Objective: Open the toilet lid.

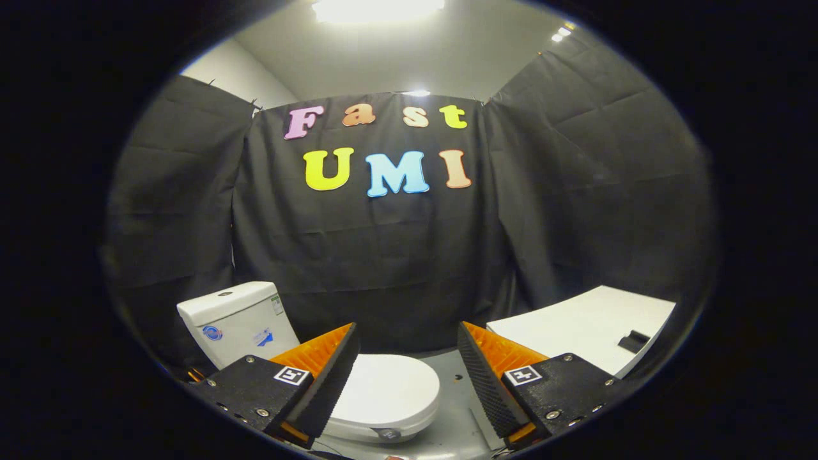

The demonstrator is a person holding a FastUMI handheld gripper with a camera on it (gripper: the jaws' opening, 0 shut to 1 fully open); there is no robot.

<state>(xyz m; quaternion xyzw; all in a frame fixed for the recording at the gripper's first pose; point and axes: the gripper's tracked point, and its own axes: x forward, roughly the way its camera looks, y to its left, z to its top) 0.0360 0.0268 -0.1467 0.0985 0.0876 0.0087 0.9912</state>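
Note:
A white toilet stands on the grey floor, low and to the left ahead of me. Its lid lies flat and closed over the bowl, and the white tank rises behind it at the left. My gripper hangs above the toilet, open, with a wide gap and nothing between the fingers. The left finger overlaps the lid's left side in the view. The right finger sits to the right of the lid, over the floor.
A white flat board or tabletop with a small dark slot lies to the right, beyond the right finger. Black cloth walls close the booth behind and on both sides. Grey floor shows between toilet and board.

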